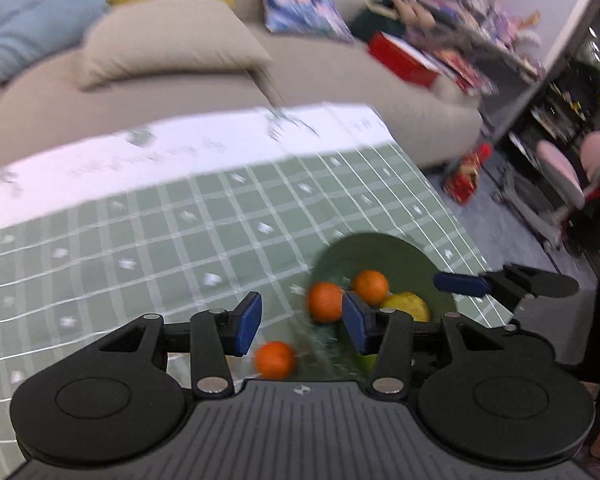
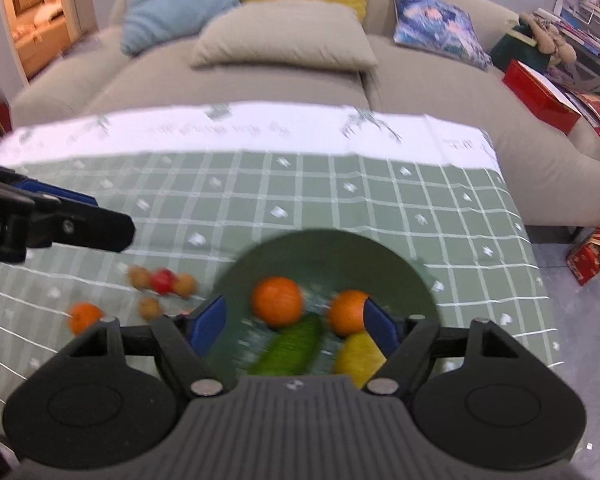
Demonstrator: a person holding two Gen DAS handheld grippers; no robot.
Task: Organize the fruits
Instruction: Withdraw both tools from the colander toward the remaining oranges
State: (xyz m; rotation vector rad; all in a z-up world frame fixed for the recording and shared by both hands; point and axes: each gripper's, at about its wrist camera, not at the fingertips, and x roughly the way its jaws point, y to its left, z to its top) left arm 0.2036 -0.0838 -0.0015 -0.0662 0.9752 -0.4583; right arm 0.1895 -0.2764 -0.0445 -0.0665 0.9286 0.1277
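A dark green plate (image 2: pixel 324 248) on the checked tablecloth holds two oranges (image 2: pixel 277 300), a green fruit (image 2: pixel 292 346) and a yellow fruit (image 2: pixel 358 354). My right gripper (image 2: pixel 296 326) hangs open above the plate, its blue pads touching nothing. Left of the plate lie a loose orange (image 2: pixel 85 317), a small red fruit (image 2: pixel 162 280) and several small brown fruits (image 2: pixel 185 284). In the left wrist view my left gripper (image 1: pixel 300 324) is open and empty above the loose orange (image 1: pixel 275 360), beside the plate (image 1: pixel 380 252). The right gripper (image 1: pixel 500 284) shows at its right.
The table (image 2: pixel 260 128) has a white band along its far edge. Behind it stands a beige sofa (image 2: pixel 284 44) with cushions. A red box (image 2: pixel 540 92) and clutter lie at the right. A pink chair (image 1: pixel 560 176) stands on the floor to the right.
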